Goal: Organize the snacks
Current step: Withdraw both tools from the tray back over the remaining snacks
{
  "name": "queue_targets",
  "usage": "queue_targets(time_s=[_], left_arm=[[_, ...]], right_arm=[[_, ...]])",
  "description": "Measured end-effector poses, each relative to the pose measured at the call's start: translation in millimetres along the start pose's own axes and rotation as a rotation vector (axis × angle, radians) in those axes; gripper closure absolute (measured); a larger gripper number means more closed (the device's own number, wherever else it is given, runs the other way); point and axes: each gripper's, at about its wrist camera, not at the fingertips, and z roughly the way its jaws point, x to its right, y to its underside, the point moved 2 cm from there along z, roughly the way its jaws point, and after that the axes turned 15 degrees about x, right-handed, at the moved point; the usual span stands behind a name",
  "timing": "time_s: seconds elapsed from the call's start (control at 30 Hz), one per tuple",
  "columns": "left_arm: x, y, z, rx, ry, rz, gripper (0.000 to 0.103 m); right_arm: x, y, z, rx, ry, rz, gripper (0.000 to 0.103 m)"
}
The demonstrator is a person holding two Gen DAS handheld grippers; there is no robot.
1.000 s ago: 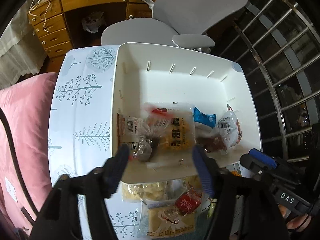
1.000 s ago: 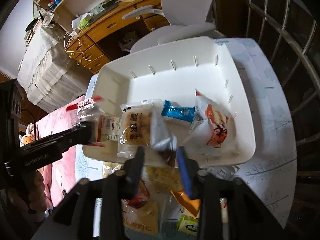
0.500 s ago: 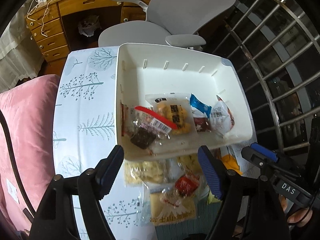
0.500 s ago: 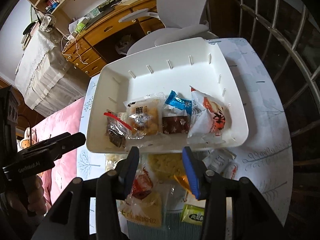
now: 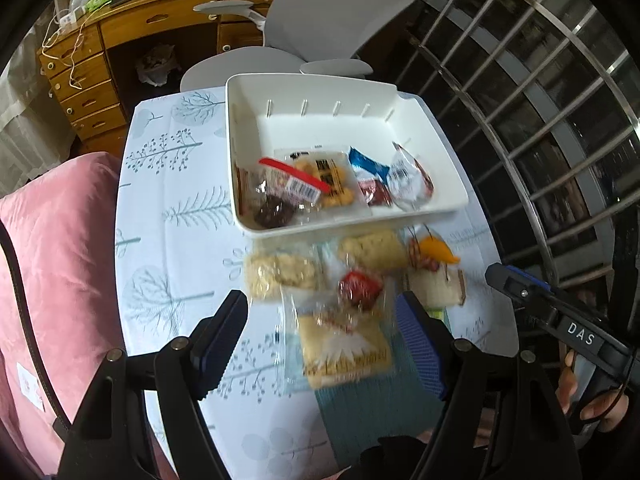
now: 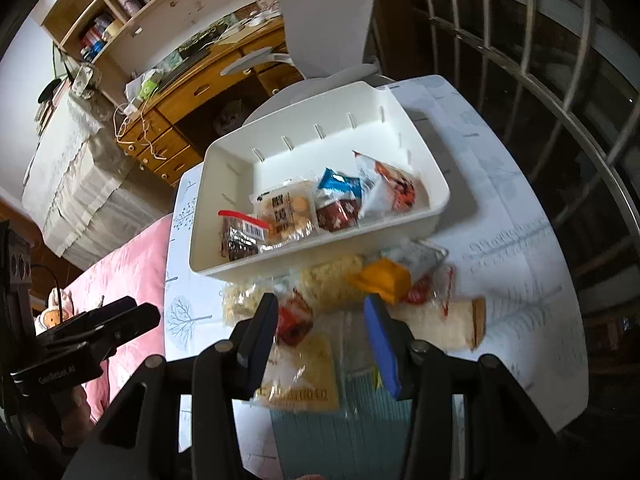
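Both tongs have pulled back from the white plastic tray [image 5: 448, 168] and now hang over the loose wrapped snacks [image 5: 344, 336] on the tree-patterned counter [image 5: 172, 240]. The left tongs [image 5: 324, 336] have just opened wider and stand apart, empty; the right tongs [image 6: 320, 336] stand apart, empty. The clear-wrapped red-sealed snack [image 6: 244, 232] dropped a second ago lies in the tray. The nearest packets are blurred.

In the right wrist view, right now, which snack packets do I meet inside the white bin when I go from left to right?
Dark snack with red-striped label → yellow biscuit pack → dark red packet → white and orange bag. The blue packet lies behind the dark red one, so I leave it out.
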Motion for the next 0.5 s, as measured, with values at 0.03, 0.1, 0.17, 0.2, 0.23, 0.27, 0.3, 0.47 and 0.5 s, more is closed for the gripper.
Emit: queue_targets(time_s=[0.03,0.1,0.17,0.2,0.23,0.27,0.3,0.47,0.5], left_arm=[[0,5,-5,0.001,0.004,0.008,0.028],[1,14,-13,0.003,0.010,0.021,0.028],[2,21,-20,0.003,0.020,0.028,0.028],[2,26,-24,0.004,0.023,0.035,0.028],[3,30,-27,0.005,0.028,0.041,0.028],[3,34,-30,0.005,0.031,0.048,0.028],[3,37,-32,0.004,0.033,0.053,0.028],[6,54,-44,0.001,0.060,0.084,0.028],[7,57,-46,-0.001,0.066,0.090,0.028]], right_arm=[[2,8,-6,0.002,0.007,0.013,0.058],[4,20,-14,0.006,0.018,0.032,0.058],[5,33,-23,0.013,0.028,0.047,0.058],[6,40,-27,0.016,0.034,0.055,0.058],[7,45,-30,0.018,0.039,0.061,0.058],[8,50,-33,0.021,0.043,0.067,0.058],[8,56,-36,0.026,0.048,0.073,0.058],[9,83,-53,0.068,0.073,0.082,0.056],[10,87,-55,0.078,0.077,0.080,0.055]])
